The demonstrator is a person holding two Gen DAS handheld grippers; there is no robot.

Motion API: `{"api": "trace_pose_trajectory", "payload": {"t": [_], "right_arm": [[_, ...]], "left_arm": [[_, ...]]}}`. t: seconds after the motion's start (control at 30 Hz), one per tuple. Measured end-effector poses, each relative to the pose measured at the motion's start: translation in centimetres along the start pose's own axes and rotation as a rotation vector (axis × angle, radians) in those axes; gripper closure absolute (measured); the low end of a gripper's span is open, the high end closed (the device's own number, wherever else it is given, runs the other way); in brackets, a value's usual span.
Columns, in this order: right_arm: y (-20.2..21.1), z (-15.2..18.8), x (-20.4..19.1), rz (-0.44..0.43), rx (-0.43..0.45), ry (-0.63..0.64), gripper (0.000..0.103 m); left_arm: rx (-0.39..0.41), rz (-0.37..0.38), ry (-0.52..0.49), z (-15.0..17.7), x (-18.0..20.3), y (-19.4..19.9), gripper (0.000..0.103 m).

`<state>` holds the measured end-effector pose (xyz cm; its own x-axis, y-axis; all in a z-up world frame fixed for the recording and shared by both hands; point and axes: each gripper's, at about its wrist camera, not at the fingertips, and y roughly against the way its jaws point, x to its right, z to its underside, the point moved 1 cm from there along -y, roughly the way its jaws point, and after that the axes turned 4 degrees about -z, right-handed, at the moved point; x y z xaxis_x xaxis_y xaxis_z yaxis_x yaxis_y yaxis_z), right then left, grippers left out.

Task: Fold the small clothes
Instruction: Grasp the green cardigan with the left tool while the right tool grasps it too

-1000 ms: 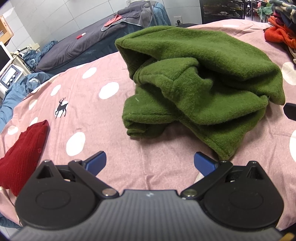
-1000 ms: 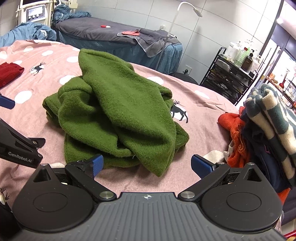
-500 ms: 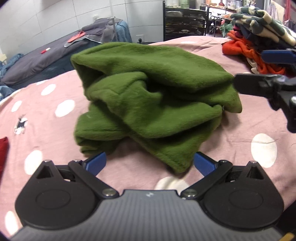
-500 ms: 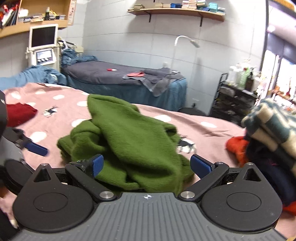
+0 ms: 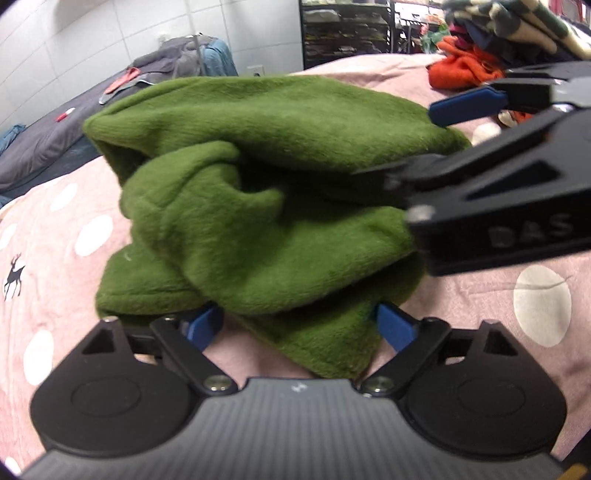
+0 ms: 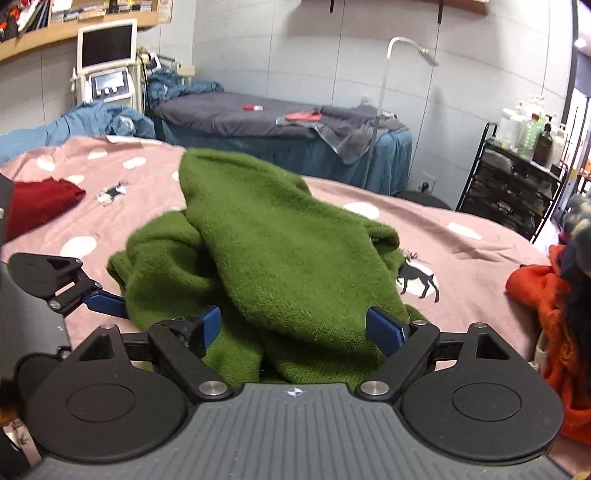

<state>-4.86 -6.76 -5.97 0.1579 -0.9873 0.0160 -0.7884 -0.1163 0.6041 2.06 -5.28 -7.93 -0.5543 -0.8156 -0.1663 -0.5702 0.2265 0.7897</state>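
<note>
A green fleece garment lies in a crumpled heap on the middle of a bed covered by a pink sheet with white dots. It is thick and soft, with big folds on top of each other. A little black deer printed on the sheet shows just beside the heap.

The left hand-held gripper is low and close to the near edge of the heap. Its two blue fingertips are wide apart, and a corner of the green cloth sits between them. The fingers are not squeezing it.

The right hand-held gripper comes at the heap from another side. Its blue fingers are also wide apart, with the green cloth bunched between them. It is not pinching the cloth either. In the left wrist view this gripper shows big and blurry on the right, just beside the heap.

A dark red cloth lies far off on the sheet. An orange cloth and a striped pile sit at the other side of the bed. Behind the bed are a grey bed with a blue skirt, a black rack with bottles, and a machine with a white screen.
</note>
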Motion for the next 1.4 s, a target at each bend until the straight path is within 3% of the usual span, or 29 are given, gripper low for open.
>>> {"api": "trace_pose_trajectory", "payload": {"t": [0.07,0.27,0.33,0.4,0.67,0.73,0.8,0.9,1.03,1.37,1.4], "right_arm": [[-0.8,0.0,0.2,0.011,-0.019,-0.002,0.000],[-2.4,0.3,0.6,0.024,-0.068,-0.032,0.001],[-2.8,0.4,0.6,0.012,-0.081,-0.048,0.017],[-3.0,0.5,0.7,0.005,-0.087,-0.073,0.033],[-3.4,0.6,0.5,0.033,-0.103,-0.099,0.035],[-3.5,0.7,0.5,0.032,-0.106,-0.101,0.048],[-3.3,0.7,0.7,0.032,-0.095,-0.125,0.079],[-2.4,0.8,1.4,0.056,-0.049,-0.182,0.087],[0.1,0.4,1.5,0.084,0.051,-0.192,0.089],[9.1,-4.4,3.2,0.137,0.343,-0.256,0.090],[10.1,-5.0,3.0,0.149,0.373,-0.234,0.090]], "left_arm": [[-0.007,0.006,0.004,-0.2,0.1,-0.4,0.022],[-0.036,0.053,0.041,-0.2,-0.1,-1.6,0.054],[-0.037,0.069,0.060,-0.1,-0.2,-1.6,0.062],[-0.033,0.075,0.074,0.0,-0.5,-1.7,0.064],[-0.018,0.100,0.192,0.5,-1.8,-2.0,0.070],[-0.001,0.095,0.198,0.6,-1.9,-1.7,0.079],[0.017,0.087,0.196,0.8,-2.0,-1.4,0.083],[0.034,0.086,0.222,1.2,-3.0,-0.5,0.088],[0.080,0.051,0.301,1.3,-6.0,1.7,0.089],[0.303,-0.177,0.485,0.4,-18.0,11.5,0.092],[0.328,-0.230,0.477,0.3,-18.8,12.4,0.103]]}}
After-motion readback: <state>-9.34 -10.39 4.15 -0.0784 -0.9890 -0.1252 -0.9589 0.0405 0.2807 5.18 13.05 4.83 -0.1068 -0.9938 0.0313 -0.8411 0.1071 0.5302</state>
